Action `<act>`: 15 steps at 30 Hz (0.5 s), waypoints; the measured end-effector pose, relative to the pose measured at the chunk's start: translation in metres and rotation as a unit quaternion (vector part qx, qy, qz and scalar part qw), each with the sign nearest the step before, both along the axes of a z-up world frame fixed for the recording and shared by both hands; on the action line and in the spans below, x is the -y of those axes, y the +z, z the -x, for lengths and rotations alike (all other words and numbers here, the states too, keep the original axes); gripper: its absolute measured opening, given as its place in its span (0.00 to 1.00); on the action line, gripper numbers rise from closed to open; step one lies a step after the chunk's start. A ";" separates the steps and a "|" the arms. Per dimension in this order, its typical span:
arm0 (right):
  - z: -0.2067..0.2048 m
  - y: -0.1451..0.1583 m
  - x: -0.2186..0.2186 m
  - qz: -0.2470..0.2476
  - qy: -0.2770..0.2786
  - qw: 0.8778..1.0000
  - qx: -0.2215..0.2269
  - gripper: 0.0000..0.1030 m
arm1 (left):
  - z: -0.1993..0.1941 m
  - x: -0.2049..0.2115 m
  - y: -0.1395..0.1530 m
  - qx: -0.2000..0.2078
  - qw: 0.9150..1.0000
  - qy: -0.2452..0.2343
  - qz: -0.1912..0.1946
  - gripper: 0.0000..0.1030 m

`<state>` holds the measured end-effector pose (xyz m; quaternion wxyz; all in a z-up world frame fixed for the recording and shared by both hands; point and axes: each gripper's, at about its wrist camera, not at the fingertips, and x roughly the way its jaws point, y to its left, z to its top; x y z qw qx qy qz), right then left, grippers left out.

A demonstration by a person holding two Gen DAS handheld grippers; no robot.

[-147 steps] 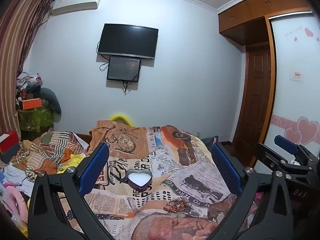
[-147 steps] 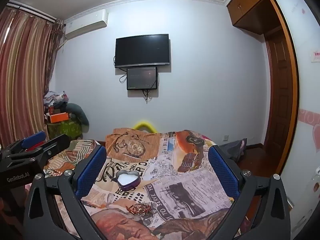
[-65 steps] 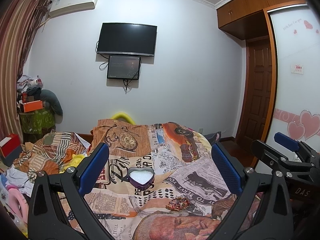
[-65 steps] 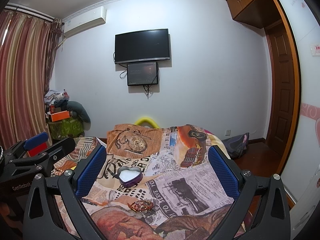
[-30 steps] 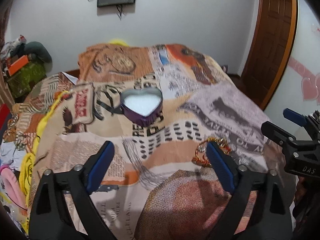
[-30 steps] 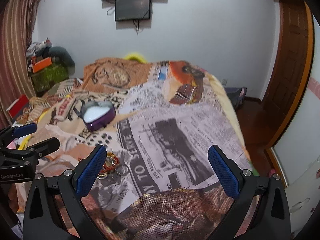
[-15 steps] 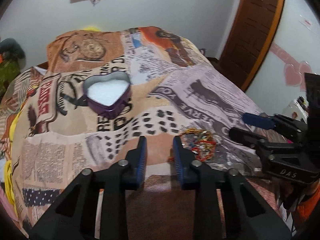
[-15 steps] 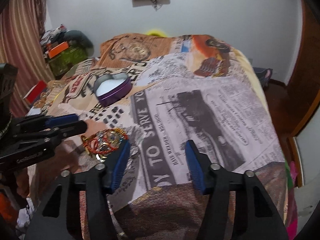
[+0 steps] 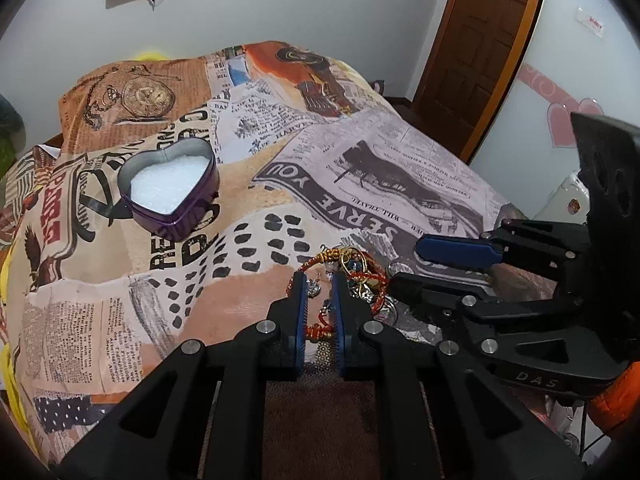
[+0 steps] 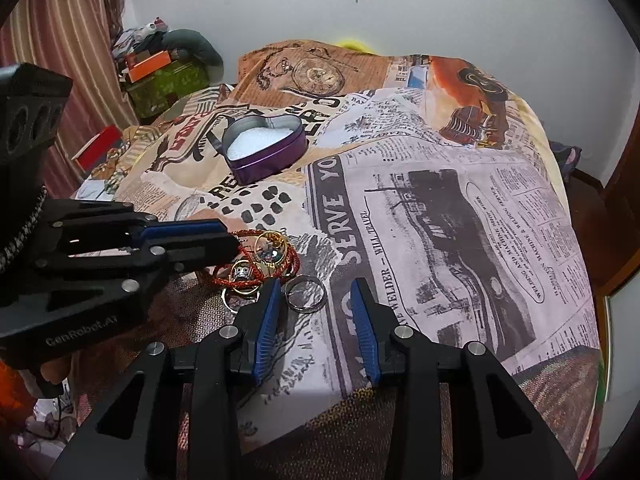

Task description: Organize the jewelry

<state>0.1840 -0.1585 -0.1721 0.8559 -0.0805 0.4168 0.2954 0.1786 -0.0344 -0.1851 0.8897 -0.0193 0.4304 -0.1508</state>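
A pile of jewelry (image 9: pixel 354 270) lies on the bedspread: red braided bracelets, gold hoops and small charms; in the right wrist view the pile (image 10: pixel 260 260) has a silver ring (image 10: pixel 306 293) beside it. My left gripper (image 9: pixel 320 280) is nearly shut, its jaws straddling a red bracelet (image 9: pixel 316 330) and a small silver charm. My right gripper (image 10: pixel 314 292) is partly open, its jaws either side of the silver ring, close above the bedspread. An open purple heart-shaped tin (image 9: pixel 172 190) with white lining sits further back; it also shows in the right wrist view (image 10: pixel 264 148).
The bed is covered by a newspaper-print spread (image 9: pixel 380 168). A wooden door (image 9: pixel 480 40) is at the right. Clutter and boxes (image 10: pixel 160 68) and a curtain (image 10: pixel 68 40) stand at the left of the bed.
Both grippers dropped from looking across the room down to the jewelry pile. The left jaws closed from wide open to a narrow gap; the right jaws narrowed partway around the ring.
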 end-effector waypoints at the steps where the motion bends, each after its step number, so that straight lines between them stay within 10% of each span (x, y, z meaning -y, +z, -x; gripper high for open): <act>1: 0.000 0.000 -0.001 0.001 0.001 1.000 0.000 0.32 | -0.001 0.000 -0.001 -0.001 1.000 0.000 0.001 0.11; 15: 0.003 -0.004 -0.006 -0.002 0.014 1.000 0.000 0.19 | -0.013 -0.004 -0.008 -0.010 1.000 0.008 0.013 0.08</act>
